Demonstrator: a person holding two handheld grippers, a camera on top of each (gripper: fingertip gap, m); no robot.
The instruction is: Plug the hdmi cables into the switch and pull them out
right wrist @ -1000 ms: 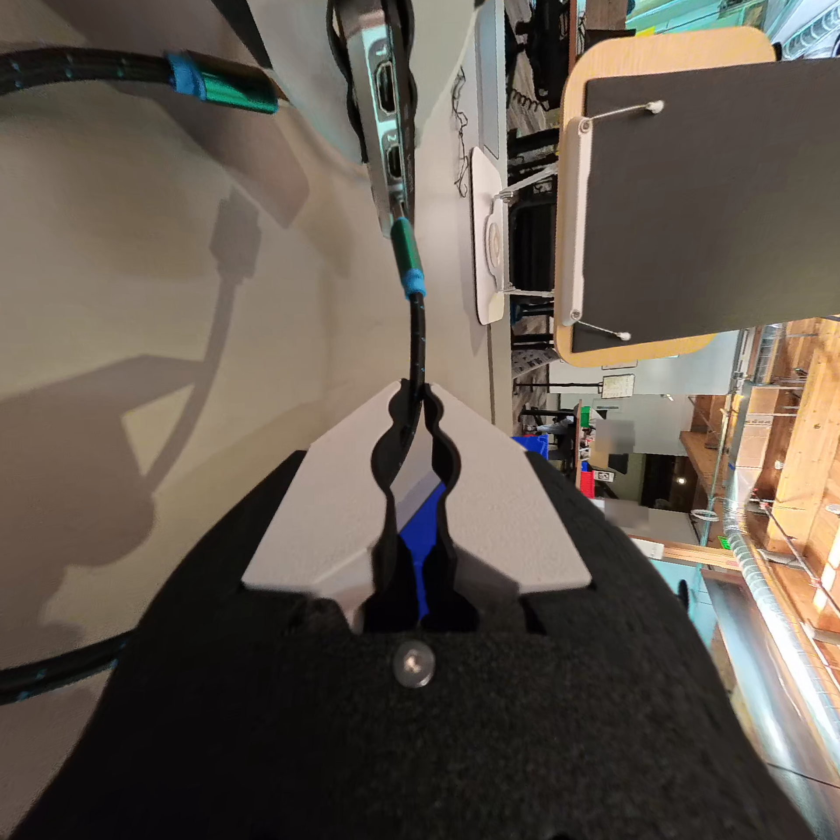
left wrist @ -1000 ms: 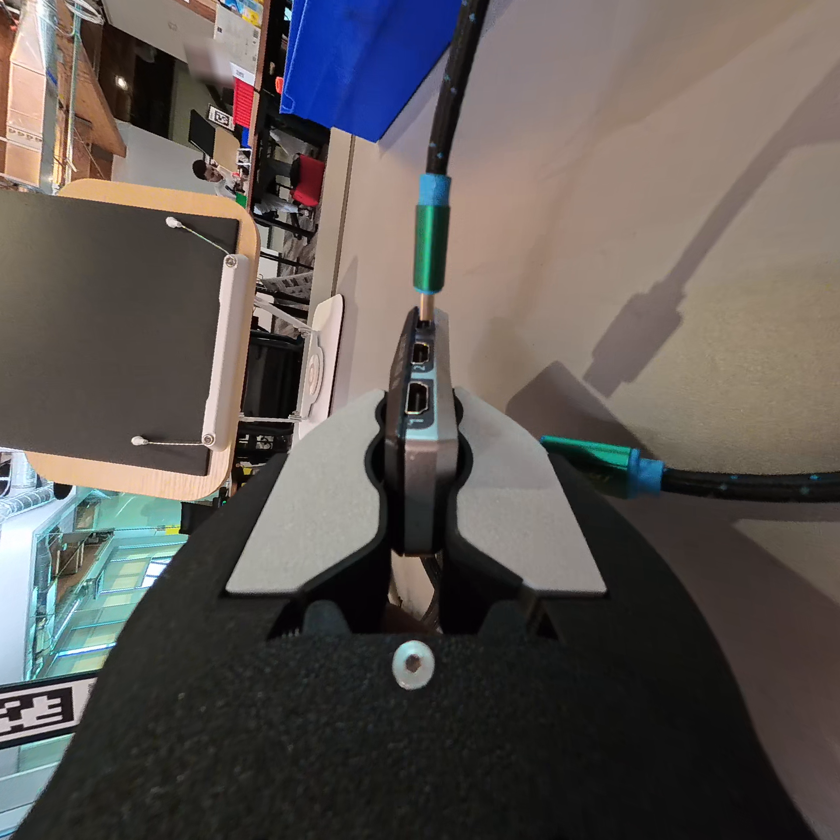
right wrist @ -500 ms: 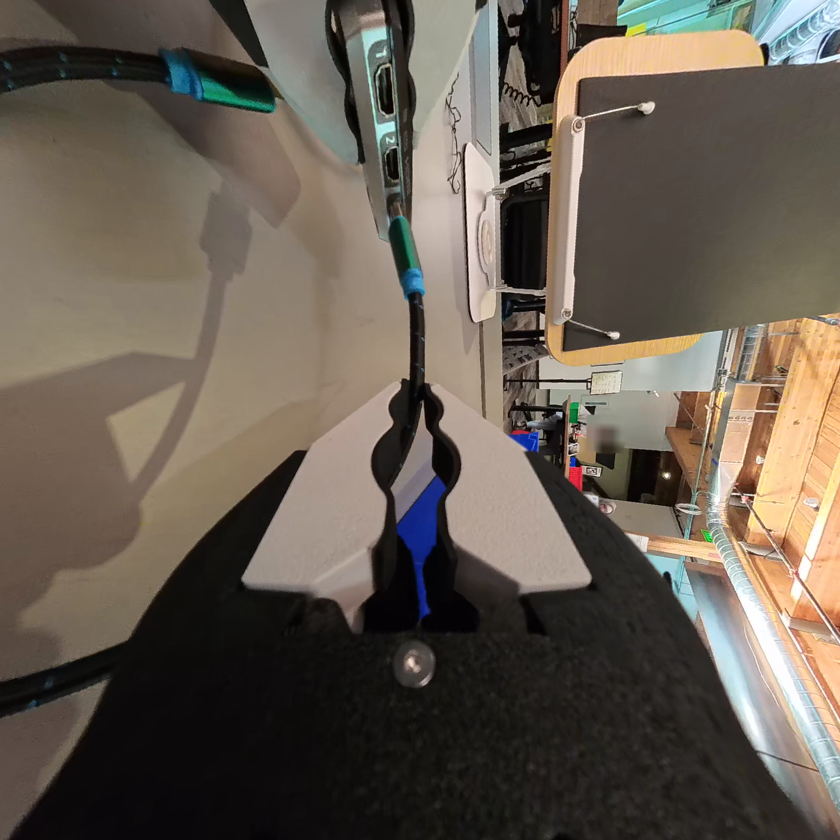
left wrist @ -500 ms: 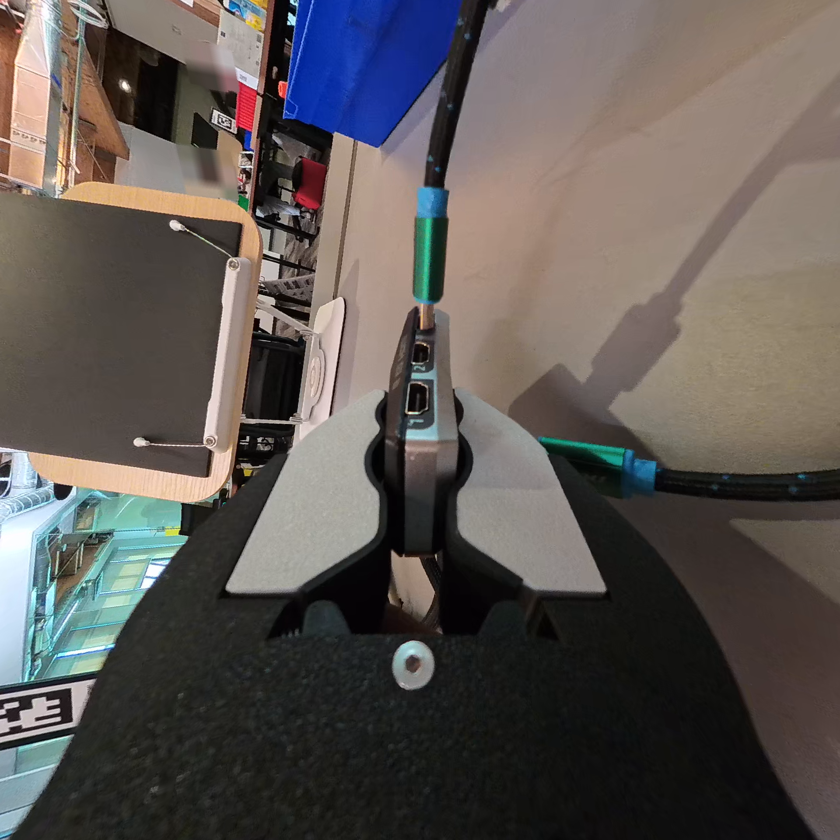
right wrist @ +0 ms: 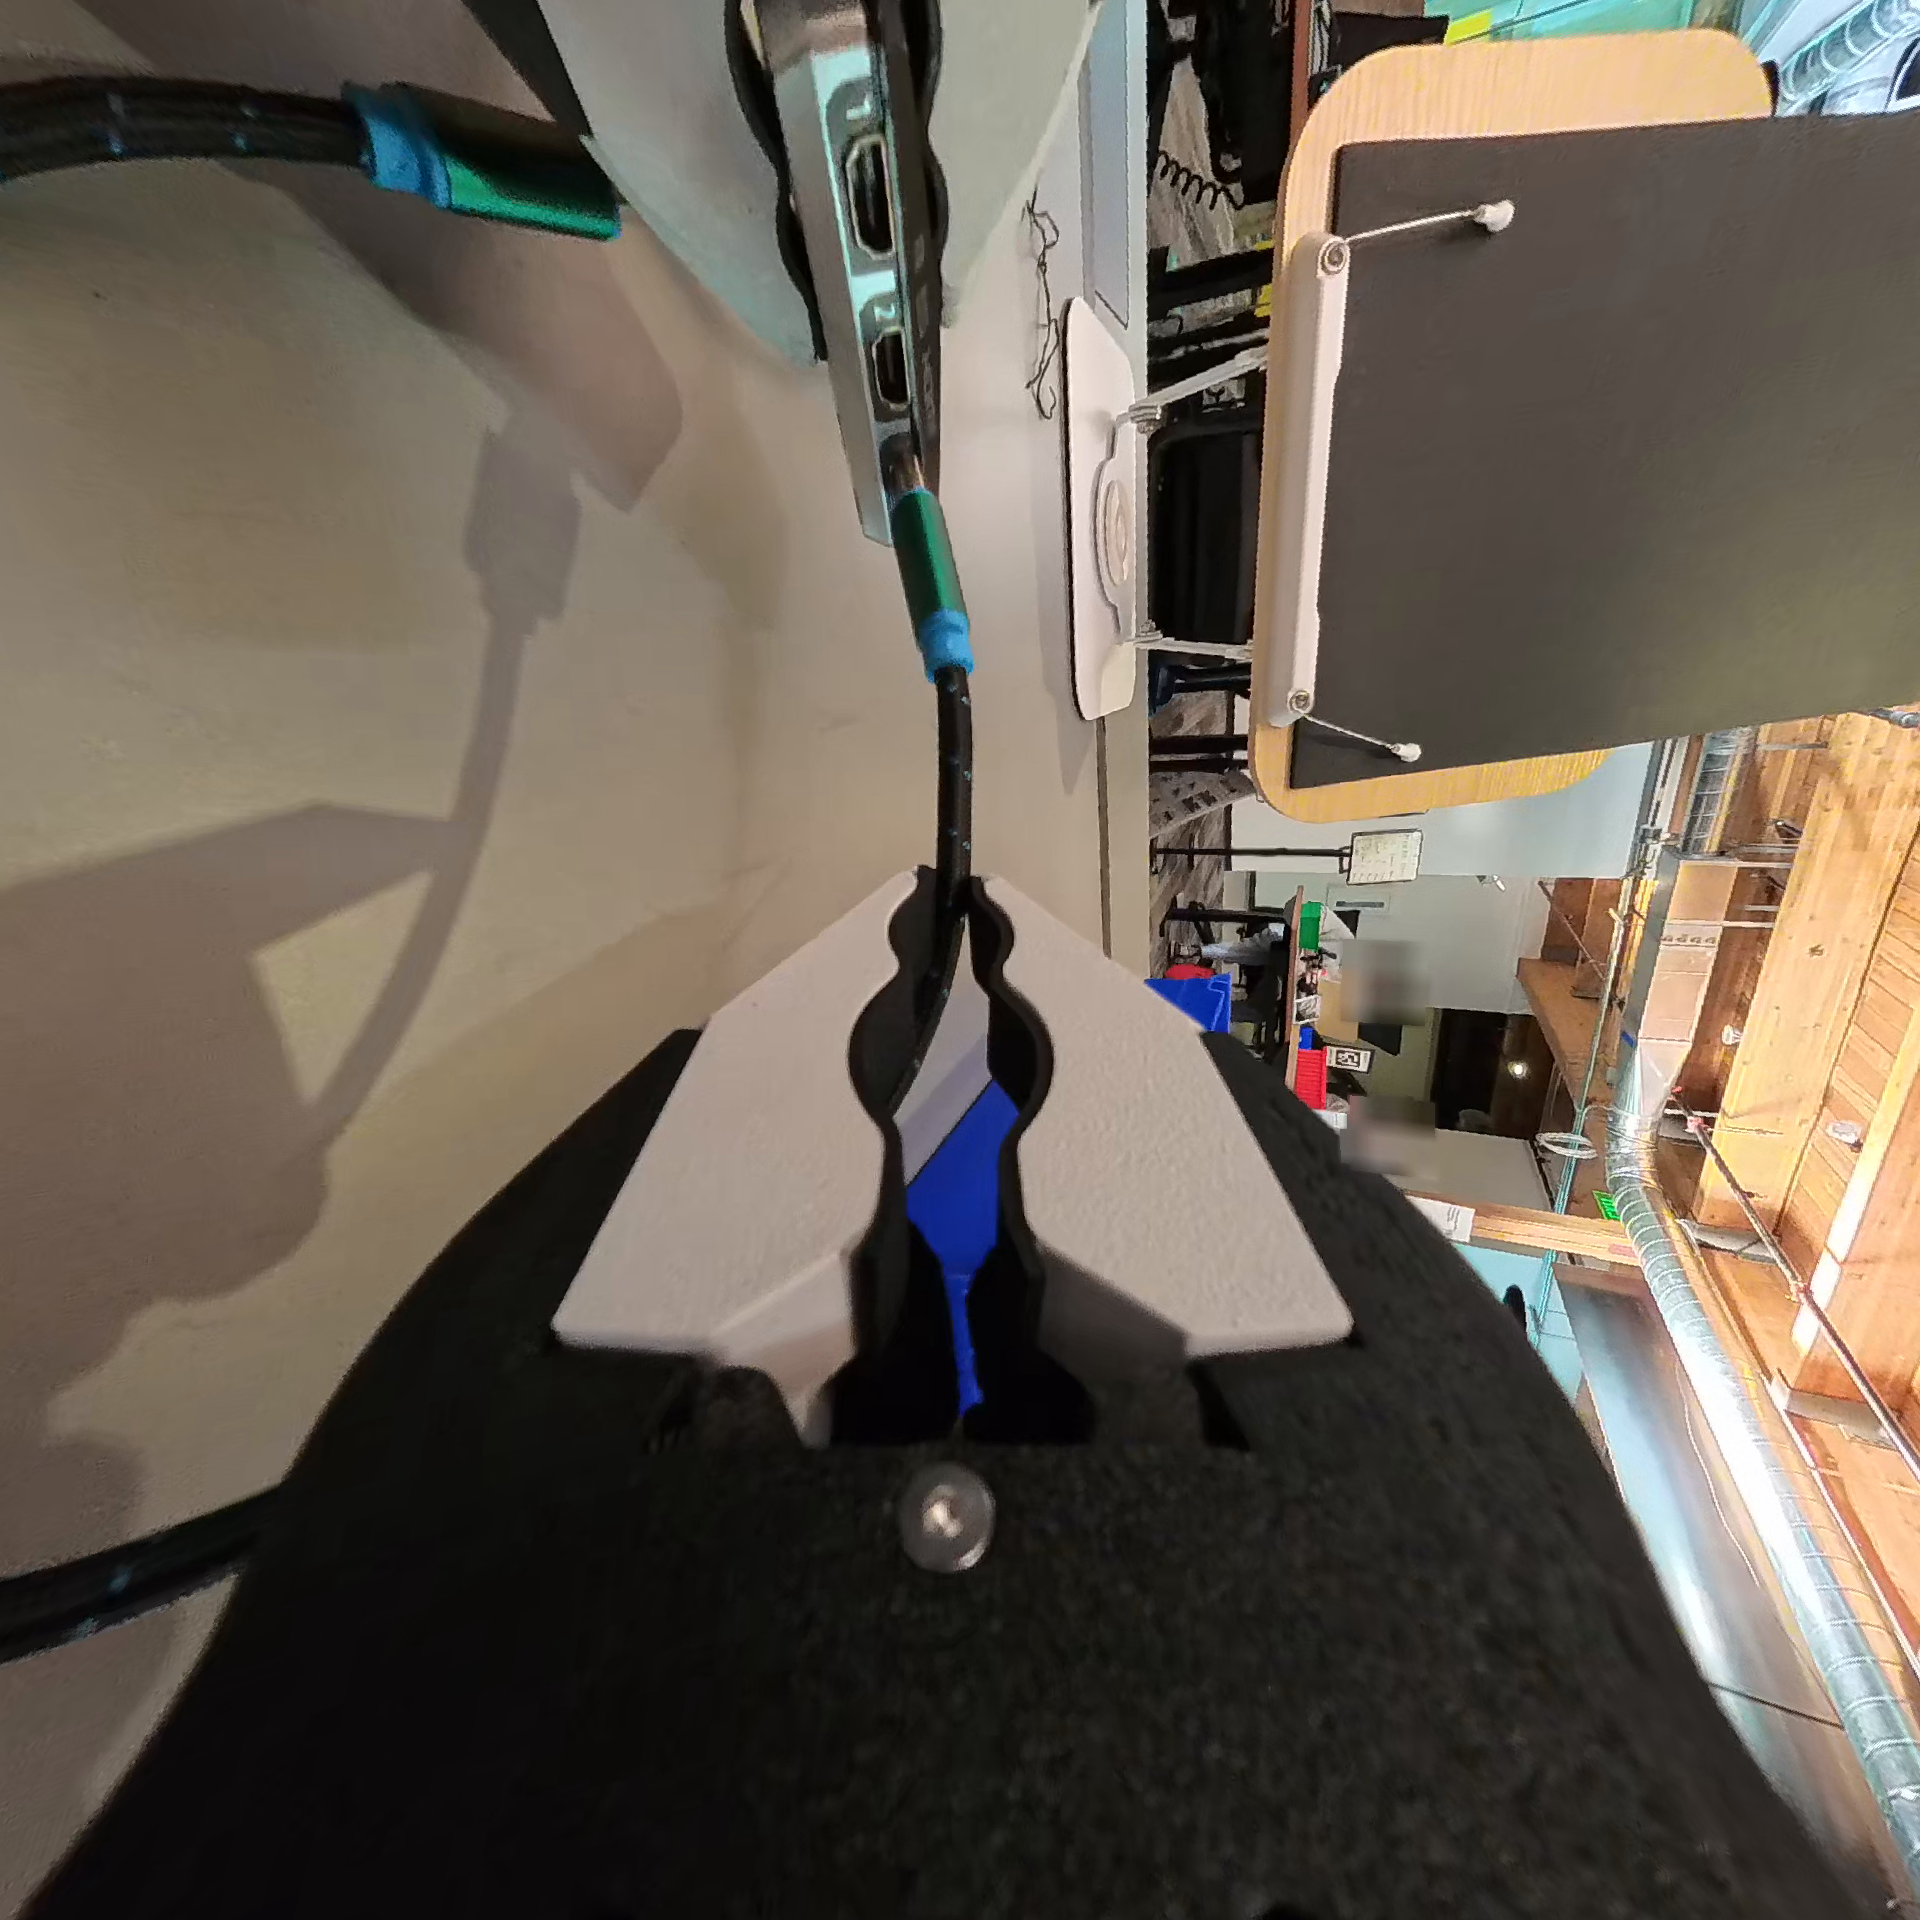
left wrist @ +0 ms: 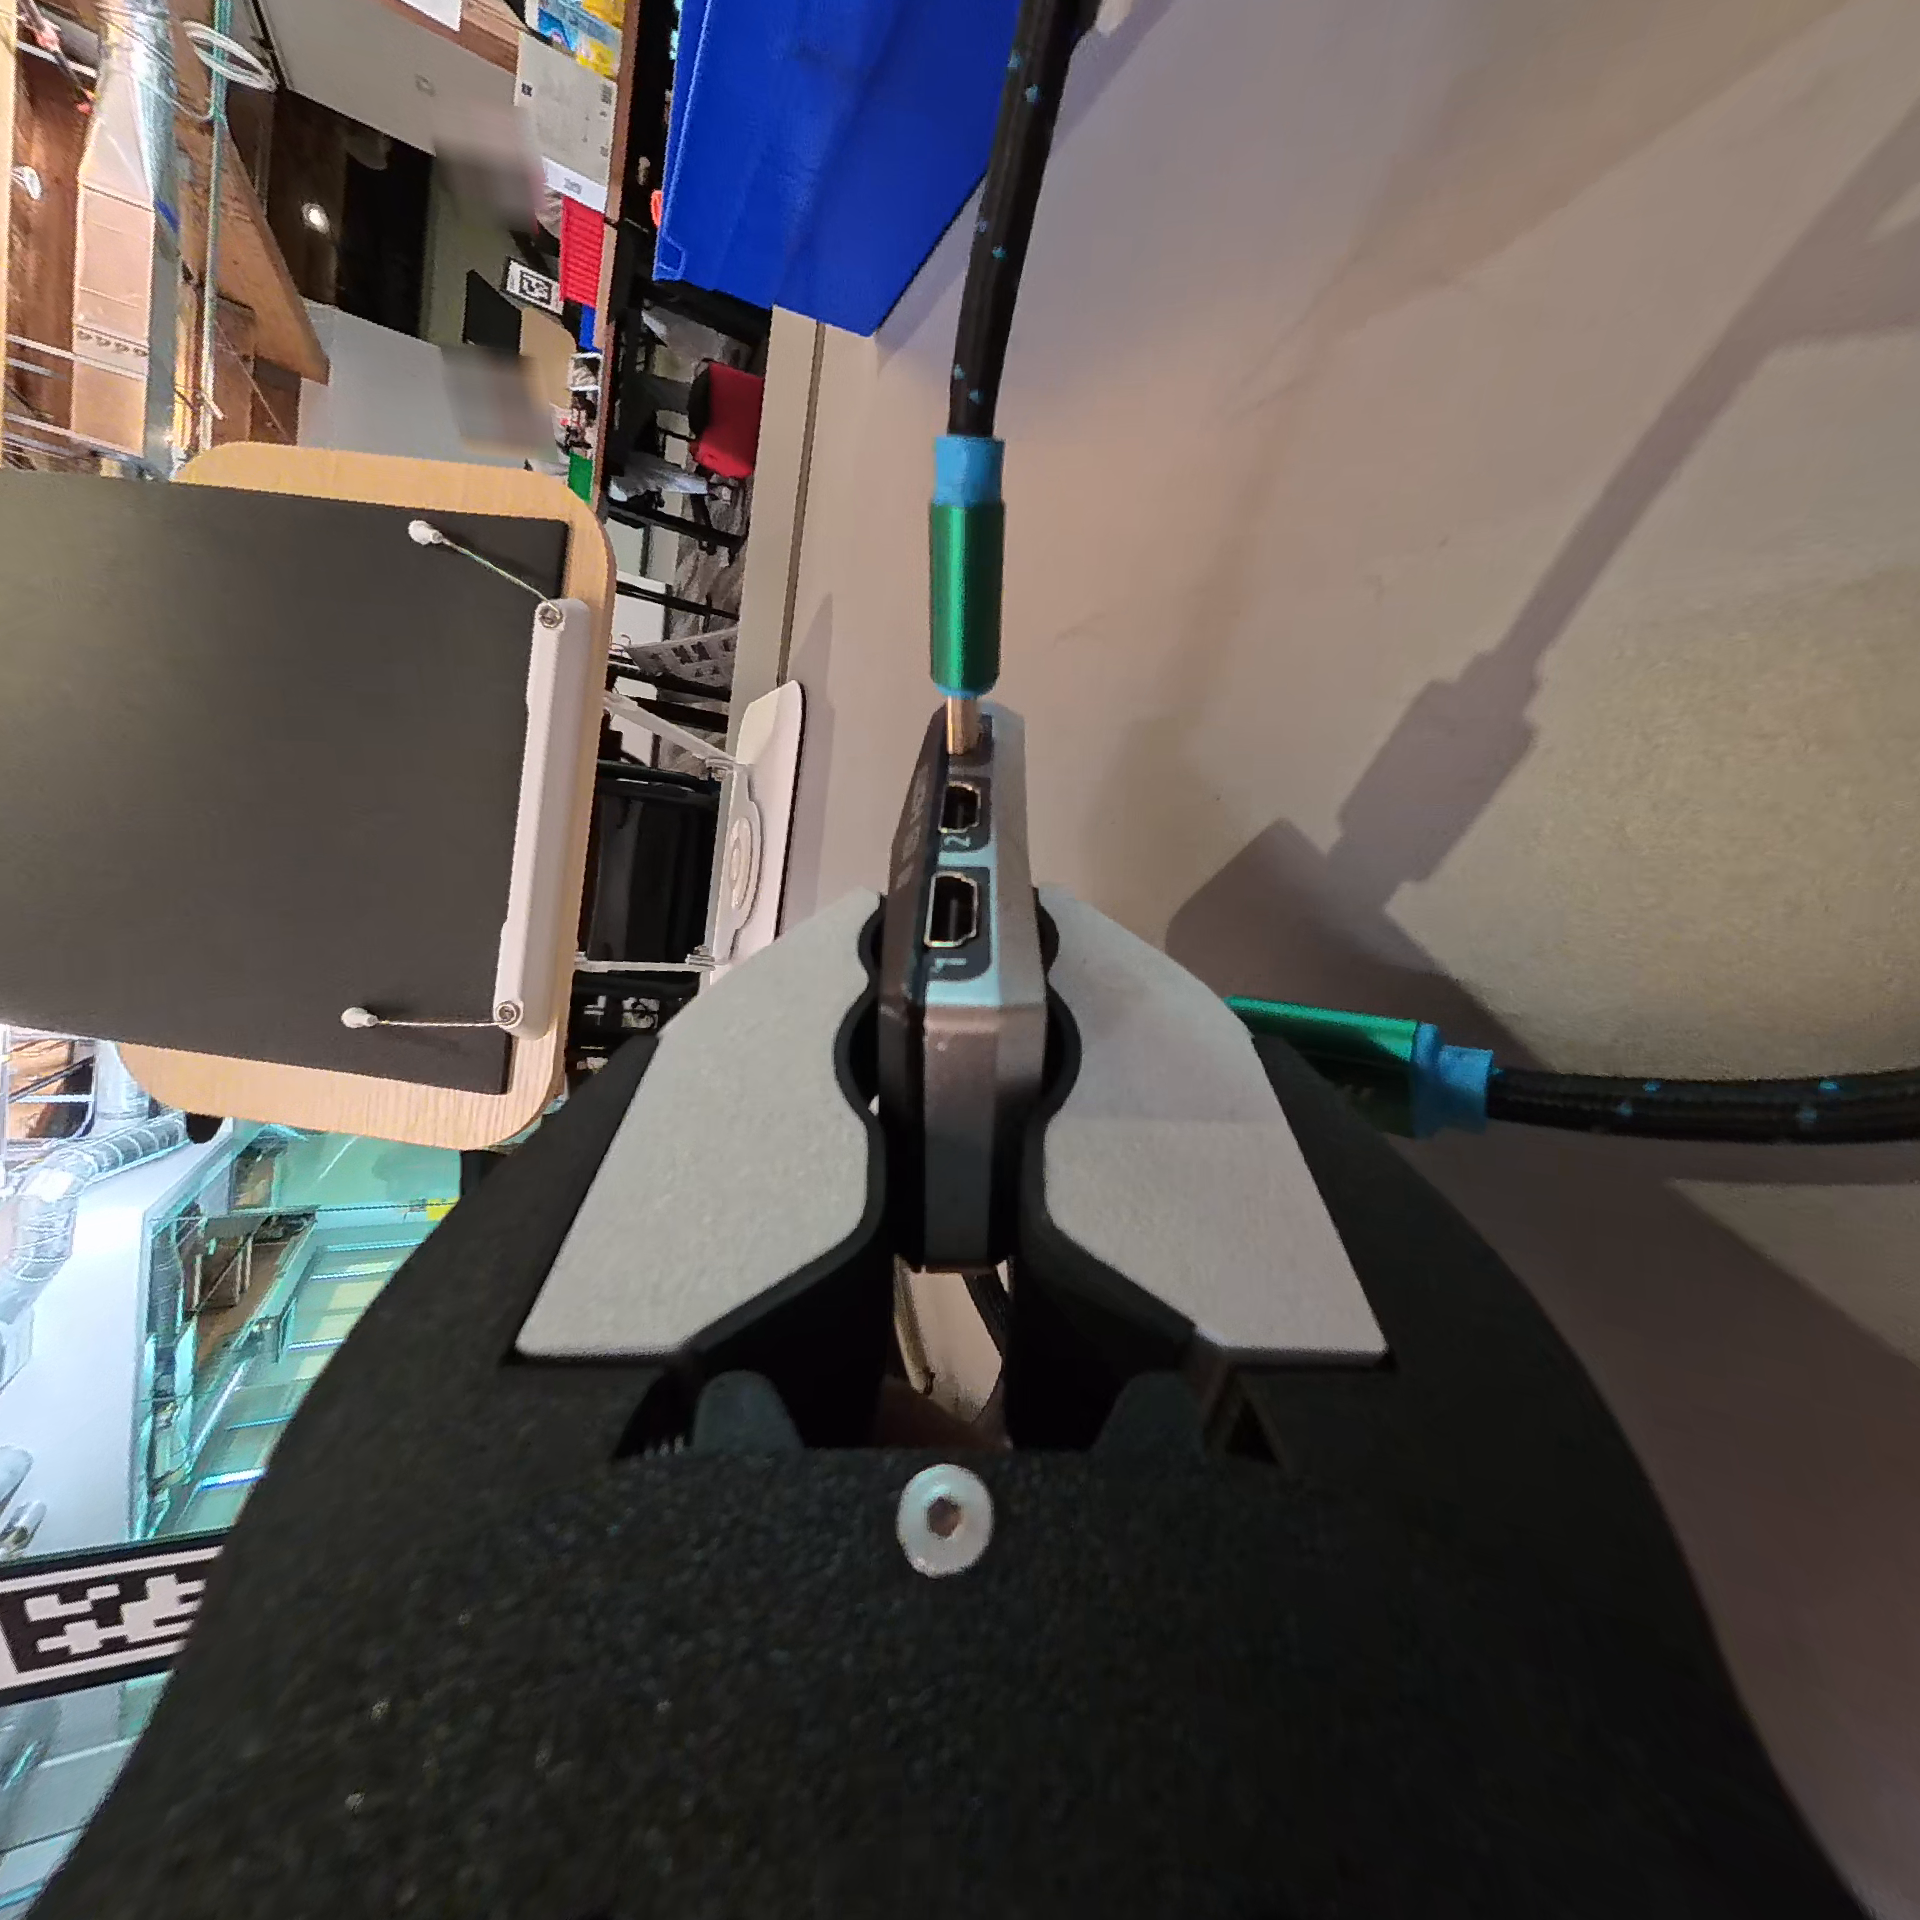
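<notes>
The table (left wrist: 1558, 416) fills one side of both wrist views, with a blue bin (left wrist: 810, 156) at its far end and a black board on a wooden backing (left wrist: 260, 790) hanging beyond its edge. Against the views of half a second and one second earlier, little has shifted: the switch (left wrist: 961, 1060) sits in the same grip, and the braided cable (right wrist: 954, 779) with its green plug (left wrist: 964, 597) stands at the end port as it did, with a short length of bare metal tongue showing between plug shell and switch body. Judgement: the plug is only partly seated, and from such small change it cannot be told whether it is being pressed in or drawn out. The two other ports on the switch face are empty. A second green plug (left wrist: 1340, 1049) lies loose on the table just beside the left gripper, not connected. The left gripper (left wrist: 961, 1101) is rolled onto its side, its fingers (left wrist: 727, 1122) clamped on the switch body, ports facing the camera. The right gripper (right wrist: 951, 935) faces it, likewise rolled, fingers nearly together and pinching the cable behind the plug, so any push or pull passes through the flexible cable, which may bend.
</notes>
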